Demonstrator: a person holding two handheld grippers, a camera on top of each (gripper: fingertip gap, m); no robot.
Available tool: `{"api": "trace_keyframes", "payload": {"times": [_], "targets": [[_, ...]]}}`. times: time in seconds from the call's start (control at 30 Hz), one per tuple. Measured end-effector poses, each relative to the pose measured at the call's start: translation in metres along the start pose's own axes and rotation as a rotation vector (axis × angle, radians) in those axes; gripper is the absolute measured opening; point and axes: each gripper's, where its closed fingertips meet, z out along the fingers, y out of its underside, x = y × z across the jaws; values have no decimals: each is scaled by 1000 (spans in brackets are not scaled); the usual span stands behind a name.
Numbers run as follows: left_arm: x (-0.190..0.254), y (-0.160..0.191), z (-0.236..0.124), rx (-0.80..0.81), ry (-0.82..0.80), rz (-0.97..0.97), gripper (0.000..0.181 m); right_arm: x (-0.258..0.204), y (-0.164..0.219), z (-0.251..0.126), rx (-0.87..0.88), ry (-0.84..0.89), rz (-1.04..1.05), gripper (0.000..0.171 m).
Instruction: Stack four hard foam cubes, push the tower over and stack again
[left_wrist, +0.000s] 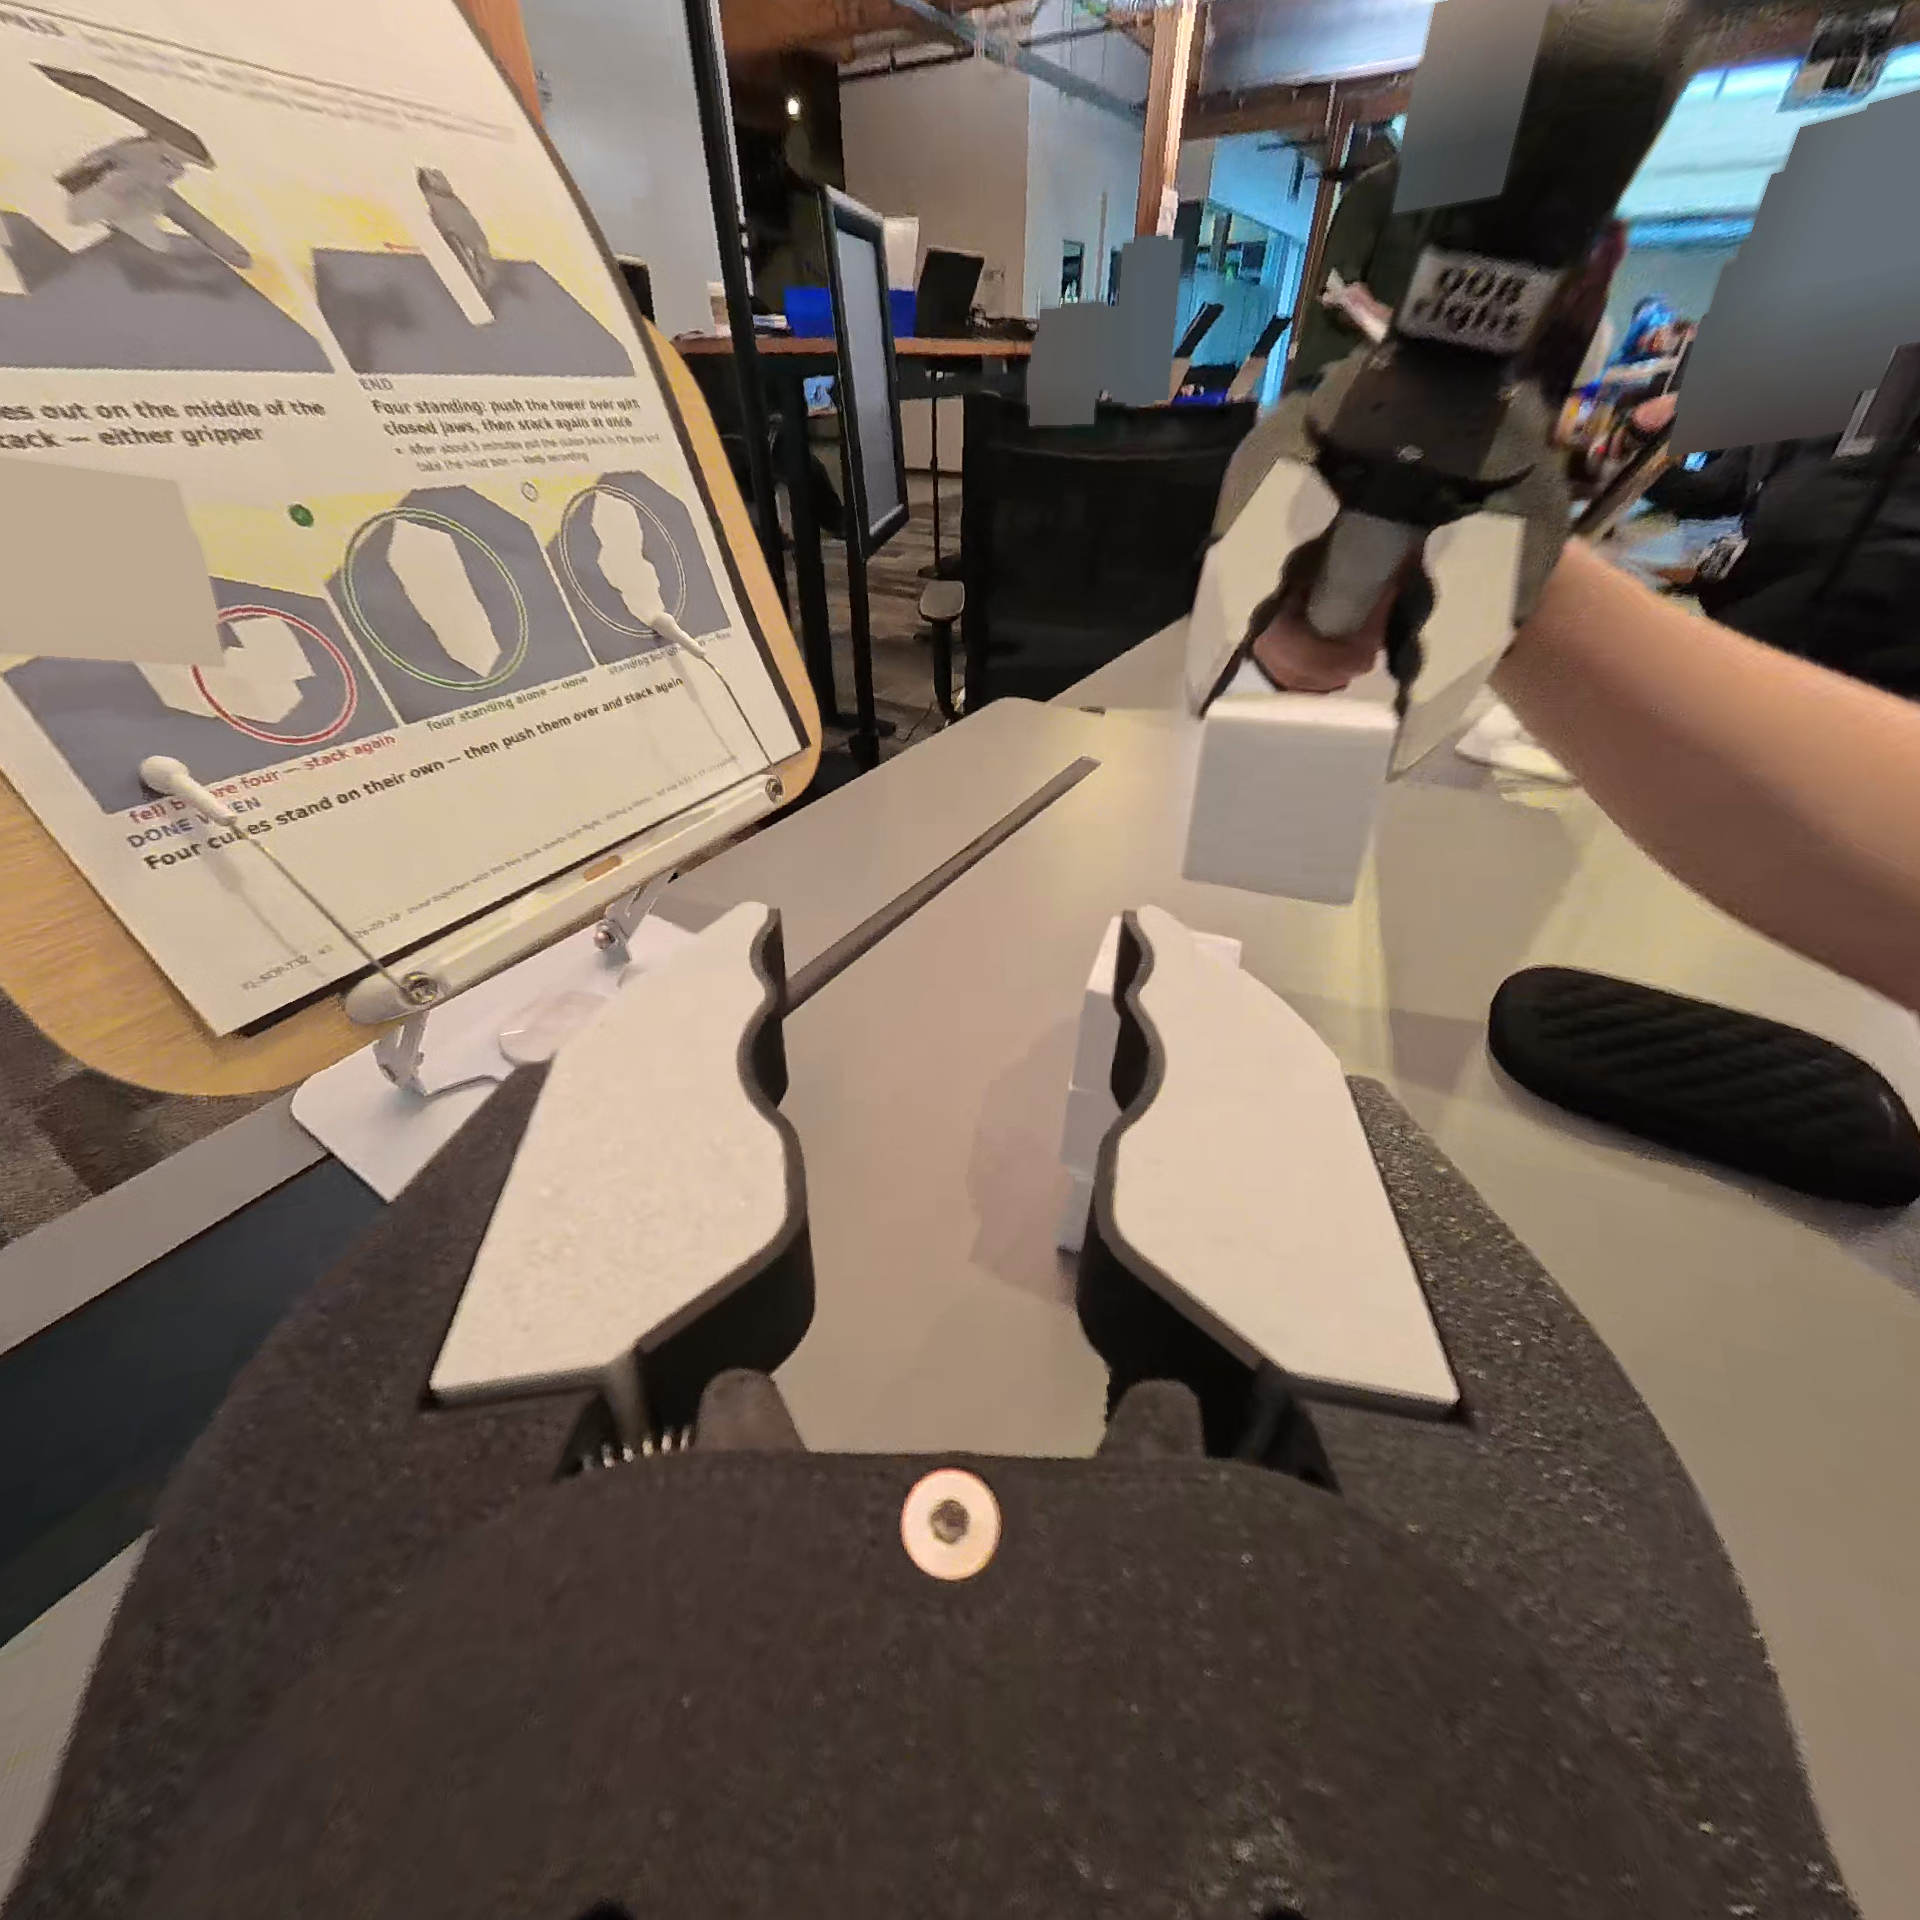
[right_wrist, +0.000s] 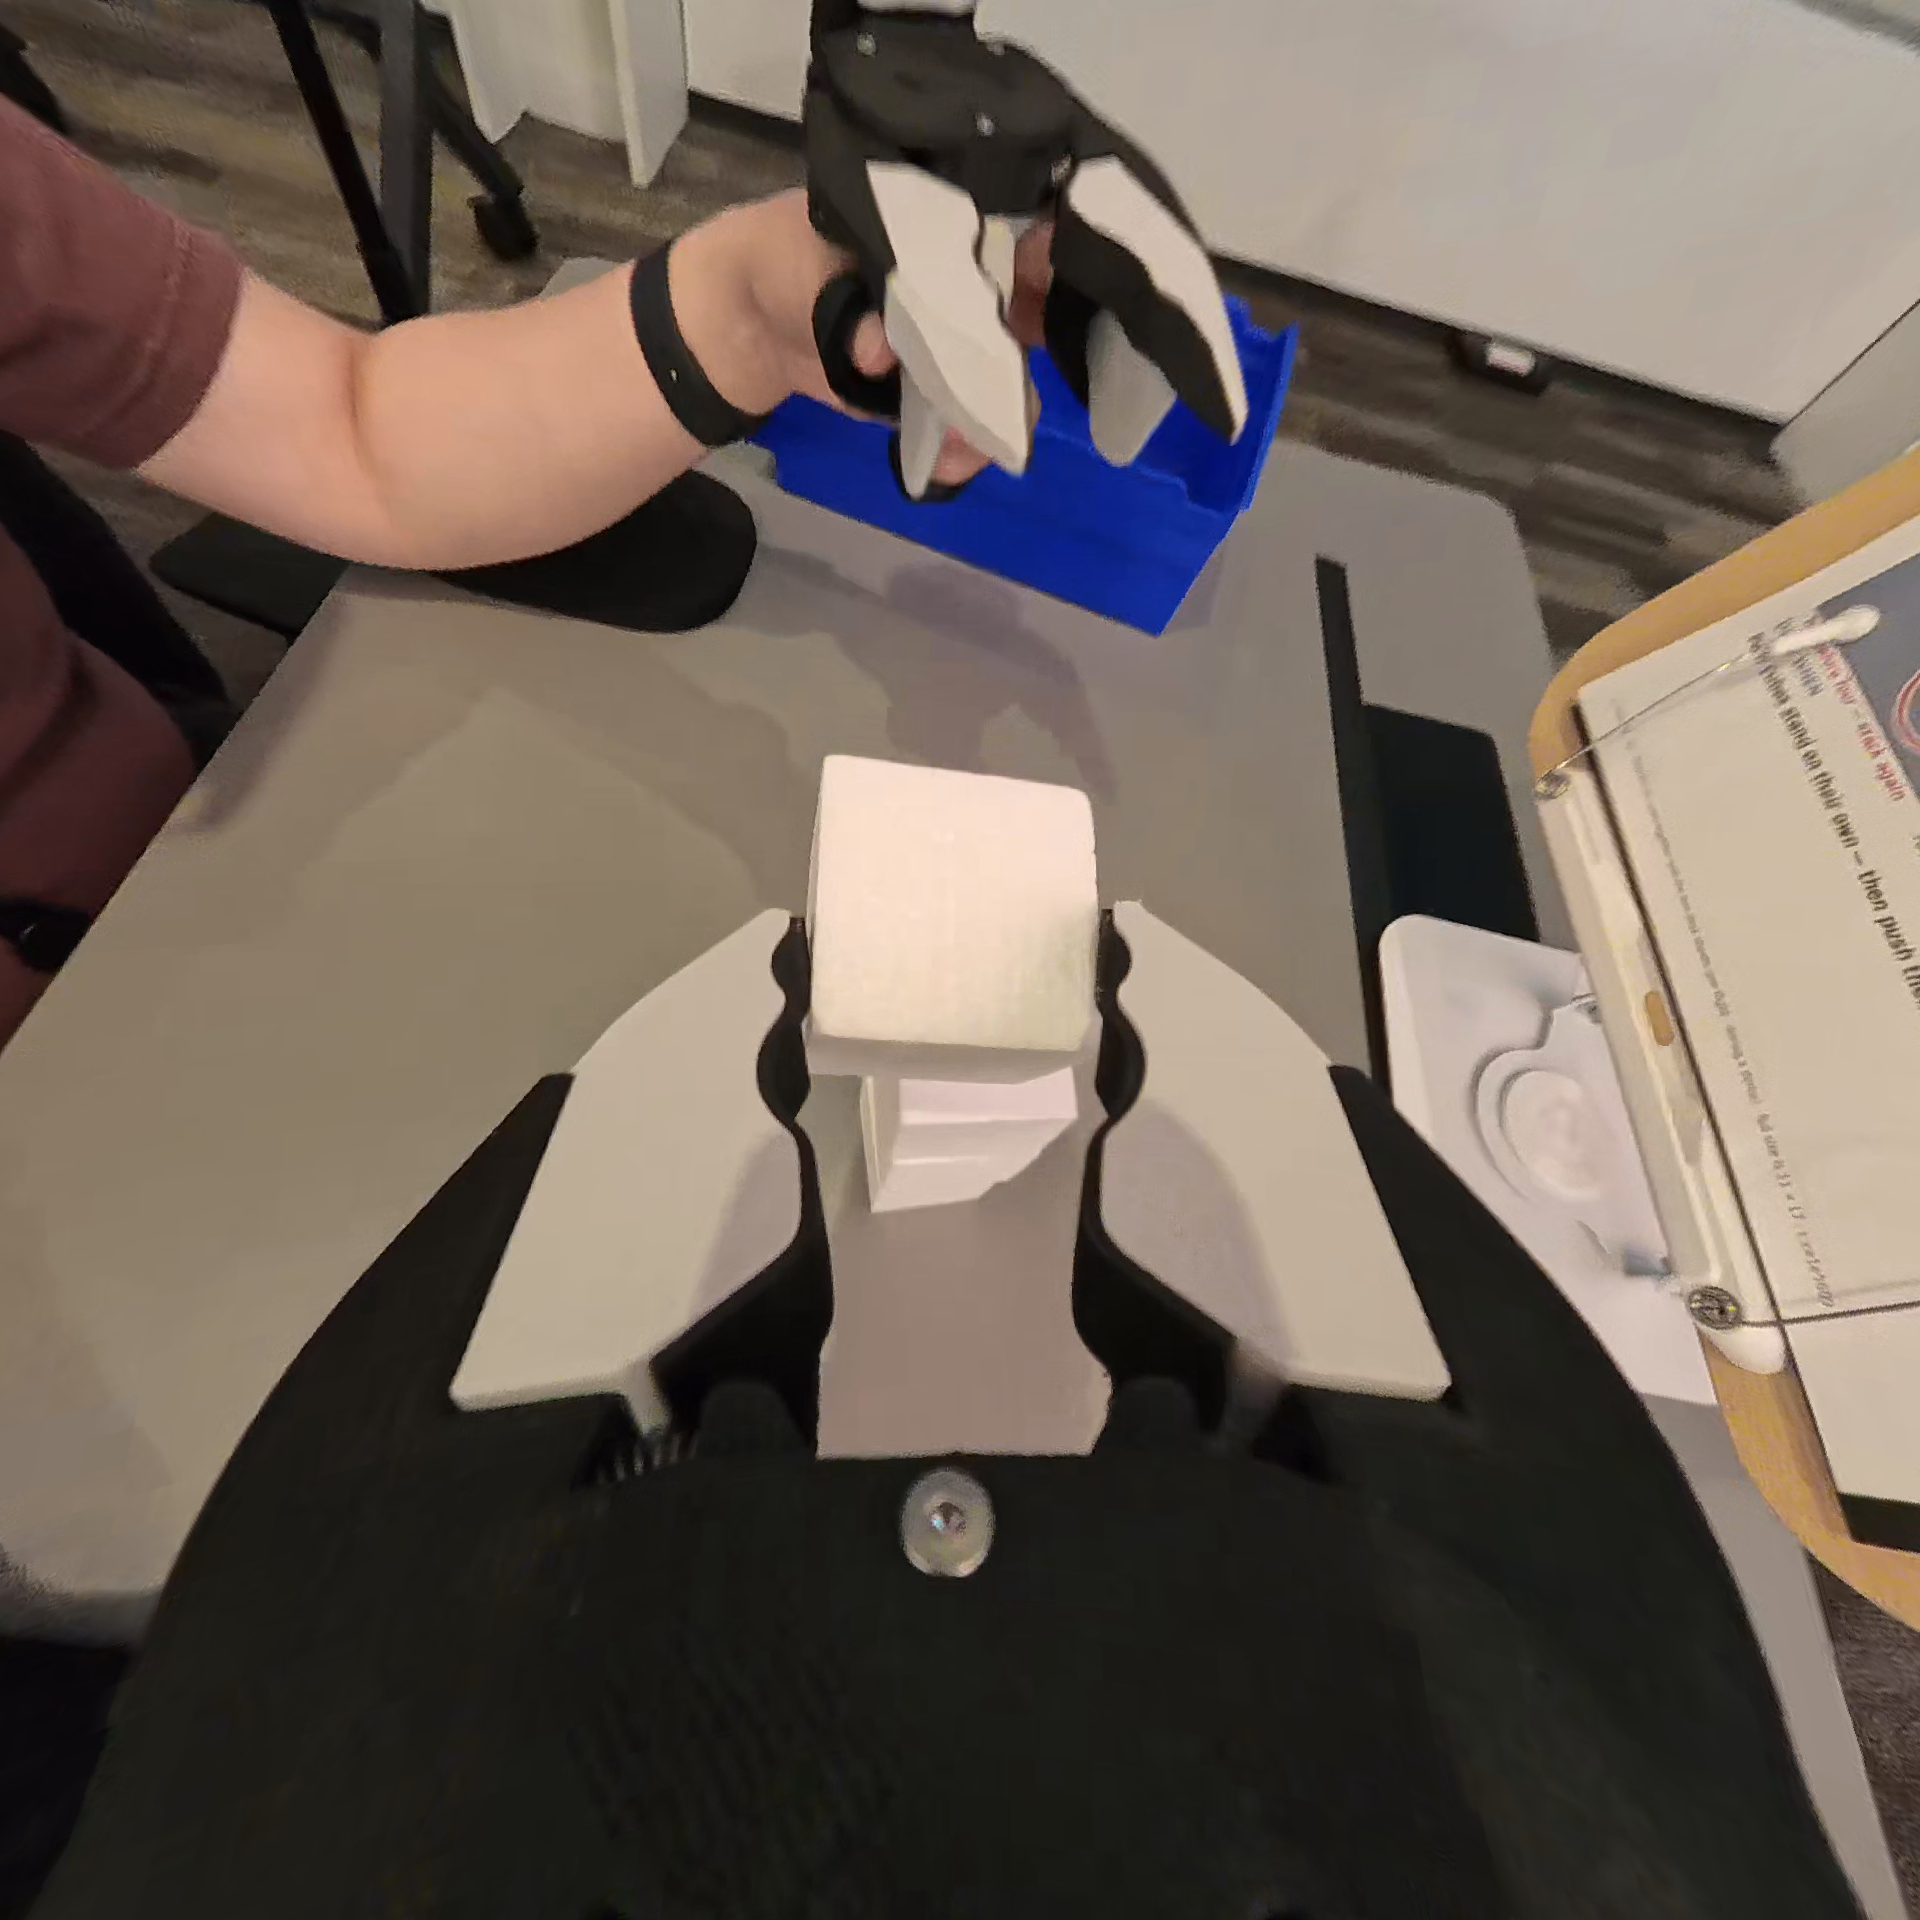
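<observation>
Above a short cube stack (right_wrist: 961, 1143), right claw (right_wrist: 951, 971) grips one cube (right_wrist: 951, 925)

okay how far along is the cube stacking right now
Partly through a stacking round. Done: a short stack of white cubes stands on the grey table; how many it holds is hidden. In hand: the right gripper holds another white cube in the air above that stack, while the left gripper is open and empty. Left: set this cube down, finish four high, push the tower over, restack.
</observation>
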Motion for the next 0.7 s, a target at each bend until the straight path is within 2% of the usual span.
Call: {"api": "trace_keyframes", "payload": {"times": [0.1,0.33,0.7], "targets": [[2,-11,-5,75,52,-66,59,8,6,7,-40,-30,24,54],[0,-14,-6,96,74,-77,56,12,33,27,-182,-57,25,54],[7,0,7,26,90,-47,55,18,37,29,-183,-33,15,54]]}}
